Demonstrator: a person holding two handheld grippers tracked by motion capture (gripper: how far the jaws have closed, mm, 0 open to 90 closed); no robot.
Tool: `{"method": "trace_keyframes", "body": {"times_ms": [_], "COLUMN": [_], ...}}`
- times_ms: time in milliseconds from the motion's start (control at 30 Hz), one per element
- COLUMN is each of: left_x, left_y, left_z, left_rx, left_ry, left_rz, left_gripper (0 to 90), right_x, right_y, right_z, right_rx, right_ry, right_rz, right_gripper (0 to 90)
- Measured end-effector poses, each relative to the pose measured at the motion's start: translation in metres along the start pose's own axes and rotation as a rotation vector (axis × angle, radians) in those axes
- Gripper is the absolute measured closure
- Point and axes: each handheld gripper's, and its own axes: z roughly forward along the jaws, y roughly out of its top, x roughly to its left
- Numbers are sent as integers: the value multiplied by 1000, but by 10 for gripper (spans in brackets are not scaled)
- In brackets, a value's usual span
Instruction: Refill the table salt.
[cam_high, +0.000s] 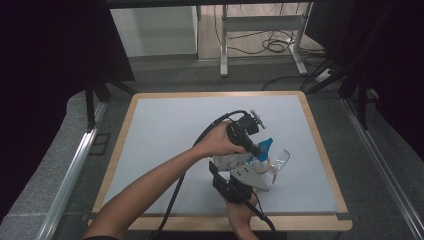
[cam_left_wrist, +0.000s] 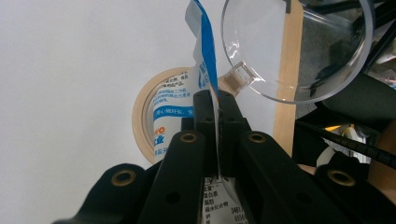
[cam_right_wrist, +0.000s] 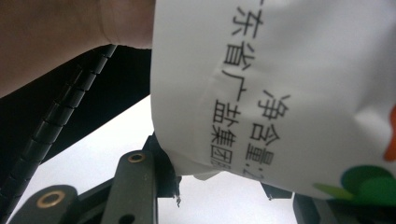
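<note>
Most of the pale grey table (cam_high: 165, 130) lies bare: the whole left half, the far strip and the right margin give open passage. The crowding sits right of centre, toward the near edge. There the left claw (cam_high: 263, 151) and right claw (cam_high: 262, 172) stand close together, both on a white printed plastic pouch with a blue top (cam_high: 235, 161), so nothing could pass between them. Just right of the pouch a clear round plastic cup (cam_high: 281, 161) blocks that side. In the left gripper view a tan tape roll (cam_left_wrist: 144, 109) lies flat behind the pouch. The left forearm (cam_high: 150, 190) crosses the near-left approach diagonally, its black cable (cam_high: 176, 192) trailing alongside.
</note>
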Motion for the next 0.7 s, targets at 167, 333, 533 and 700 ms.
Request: {"method": "trace_keyframes", "body": {"times_ms": [167, 333, 533, 700], "left_x": [2, 2, 2, 3], "left_y": [0, 1, 2, 1], "left_z": [1, 1, 1, 1], "left_rx": [-1, -8, 2, 2], "left_ry": [-10, -25, -23, -23], "left_rz": [-7, -14, -14, -14], "left_gripper": [900, 900, 900, 900], "right_x": [-1, -2, -2, -2], "right_y": [0, 2, 3, 2], "right_z": [0, -1, -2, -2], "right_rx": [1, -10, -13, -11], "right_ry": [-2, -5, -4, -4], "right_rz": [2, 7, 4, 3], "right_gripper": [567, 571, 572, 572]}}
